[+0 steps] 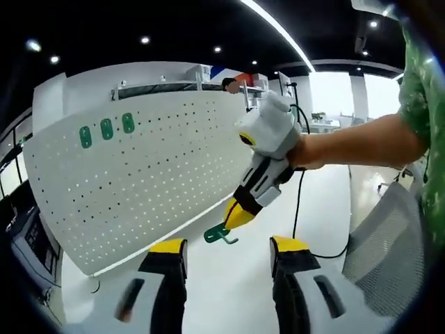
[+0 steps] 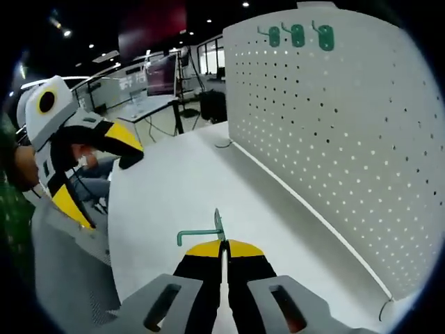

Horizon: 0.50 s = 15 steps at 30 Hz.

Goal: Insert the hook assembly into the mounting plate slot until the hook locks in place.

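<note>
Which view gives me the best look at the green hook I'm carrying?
The right gripper view: the green metal hook sits centred, pinched by the right gripper, its bent arm in clear outline. The left gripper view shows the same hook small, hanging below that gripper.

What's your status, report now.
Right gripper shut on green metal hook. Left gripper open, empty. White perforated pegboard ahead, three green hooks mounted. Nothing between.

You are looking at open white counter (image 2: 174, 202) lying bare between you and the upright pegboard (image 2: 334, 139), so a gripper is finding free passage there. Three green hooks (image 2: 298, 35) are already occupying the board's top holes. A grey mesh chair (image 1: 389, 243) is crowding the near right.
</note>
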### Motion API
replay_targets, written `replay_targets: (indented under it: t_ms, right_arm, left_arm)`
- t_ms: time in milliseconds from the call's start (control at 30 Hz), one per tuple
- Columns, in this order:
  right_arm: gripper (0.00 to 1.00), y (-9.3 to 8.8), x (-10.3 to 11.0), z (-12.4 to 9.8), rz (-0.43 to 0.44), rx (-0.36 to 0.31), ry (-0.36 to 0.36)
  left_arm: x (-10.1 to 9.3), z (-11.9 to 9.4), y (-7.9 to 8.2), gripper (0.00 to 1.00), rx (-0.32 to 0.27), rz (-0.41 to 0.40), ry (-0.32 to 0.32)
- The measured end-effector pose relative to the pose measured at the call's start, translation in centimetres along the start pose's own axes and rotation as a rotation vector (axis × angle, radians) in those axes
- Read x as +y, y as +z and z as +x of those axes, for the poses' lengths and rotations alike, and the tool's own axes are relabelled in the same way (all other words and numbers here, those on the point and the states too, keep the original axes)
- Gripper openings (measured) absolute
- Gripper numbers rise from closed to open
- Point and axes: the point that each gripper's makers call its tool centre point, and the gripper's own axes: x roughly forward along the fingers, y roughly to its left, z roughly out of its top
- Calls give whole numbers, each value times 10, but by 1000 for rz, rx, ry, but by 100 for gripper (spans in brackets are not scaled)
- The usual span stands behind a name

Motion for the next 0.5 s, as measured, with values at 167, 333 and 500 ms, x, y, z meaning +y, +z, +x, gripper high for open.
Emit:
replay_targets:
  t_ms: [167,333,500]
  right_arm:
    - [0,5,15,-8,16,6,33]
    - [0,4,24,-12,31,22,52]
    - [0,6,35,-17,31,36,72]
  left_arm:
    - [-5,1,-2,42,3,35,-20]
    - [-11,1,-2,36,3,79,-39]
    - [-18,1,-4,30,1,123,-61]
